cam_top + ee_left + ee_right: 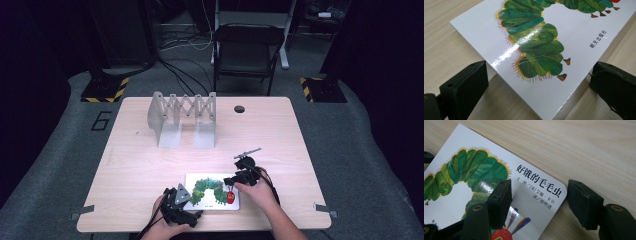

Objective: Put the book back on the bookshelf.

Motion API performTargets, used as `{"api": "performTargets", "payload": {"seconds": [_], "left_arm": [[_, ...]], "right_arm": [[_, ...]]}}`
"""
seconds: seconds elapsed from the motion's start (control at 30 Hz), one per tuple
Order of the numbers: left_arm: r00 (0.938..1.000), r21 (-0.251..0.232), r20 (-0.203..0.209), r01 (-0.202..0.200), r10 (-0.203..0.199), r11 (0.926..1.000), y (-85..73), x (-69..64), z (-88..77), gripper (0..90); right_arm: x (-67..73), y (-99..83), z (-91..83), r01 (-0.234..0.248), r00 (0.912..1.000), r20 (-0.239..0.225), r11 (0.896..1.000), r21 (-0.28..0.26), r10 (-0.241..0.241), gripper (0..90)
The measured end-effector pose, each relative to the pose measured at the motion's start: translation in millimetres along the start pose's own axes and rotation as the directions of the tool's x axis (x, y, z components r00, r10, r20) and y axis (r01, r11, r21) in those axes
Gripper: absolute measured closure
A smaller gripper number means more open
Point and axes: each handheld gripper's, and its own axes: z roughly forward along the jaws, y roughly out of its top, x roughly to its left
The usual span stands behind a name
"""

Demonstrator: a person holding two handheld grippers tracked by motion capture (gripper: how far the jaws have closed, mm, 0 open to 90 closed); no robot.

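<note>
A pale wooden bench (150,165) stands on grey carpet (60,150) in a dim room. At twelve o'clock beyond it sits a black chair (247,52); hazard-striped floor plates (105,90) lie at ten and two o'clock, cables (180,70) between them.

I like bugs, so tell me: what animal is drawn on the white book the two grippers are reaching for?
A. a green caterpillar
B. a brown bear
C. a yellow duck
A: the book lying flat on the table has a curvy green caterpillar with a red head on its cover.

Dim surroundings, lit table (150,165), glossy glare.
</note>
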Motion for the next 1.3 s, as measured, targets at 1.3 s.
{"api": "performTargets", "payload": {"seconds": [1.3], "left_arm": [[0.9999, 0.009, 0.003, -0.010, 0.010, 0.9999, 1.4, -0.4, 1.3, 0.0]], "right_arm": [[-2.7, 8.0, -11.1, -0.037, 0.9992, -0.019, 0.999, -0.002, 0.036, 40.6]]}}
